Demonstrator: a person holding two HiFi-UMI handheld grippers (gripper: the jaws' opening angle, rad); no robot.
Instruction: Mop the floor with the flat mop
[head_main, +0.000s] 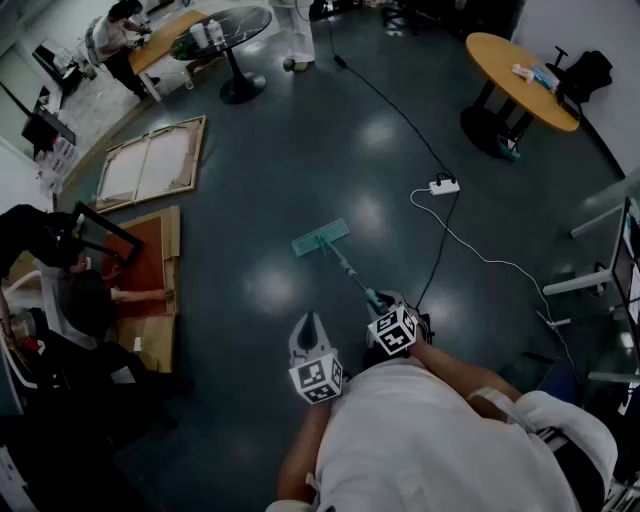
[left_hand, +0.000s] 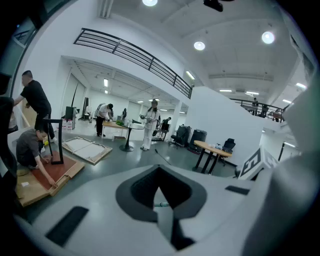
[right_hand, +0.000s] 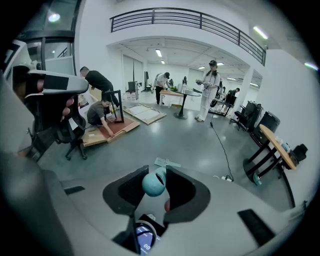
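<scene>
Your right gripper (head_main: 383, 305) is clamped on the top end of the flat mop's handle (head_main: 350, 268). In the right gripper view the handle's rounded teal end (right_hand: 152, 183) sits squeezed between the two dark jaw pads. From there the handle slopes down and away from you to the mop head (head_main: 320, 238), a pale green rectangle lying flat on the glossy dark floor (head_main: 300, 150) in the open middle of the room. That head shows again just past the jaws in the right gripper view (right_hand: 167, 163).

Your left gripper (head_main: 310, 320) is held just beside the right one, apart from the handle. Its jaws are together at a point with nothing gripped, and the left gripper view (left_hand: 159, 170) looks over them toward the far desks.

A white power strip (head_main: 444, 185) lies on the floor beyond the mop head, toward your right. Its white cable (head_main: 480, 255) trails back along the floor past your right side.

Along the floor's left edge, two pale canvas frames (head_main: 150, 160) lie flat, and nearer you a person (head_main: 85, 295) kneels over a red-brown board on cardboard (head_main: 150, 260). A round wooden table (head_main: 520, 65) stands at the far right, and a dark round table (head_main: 235, 30) at the far left.
</scene>
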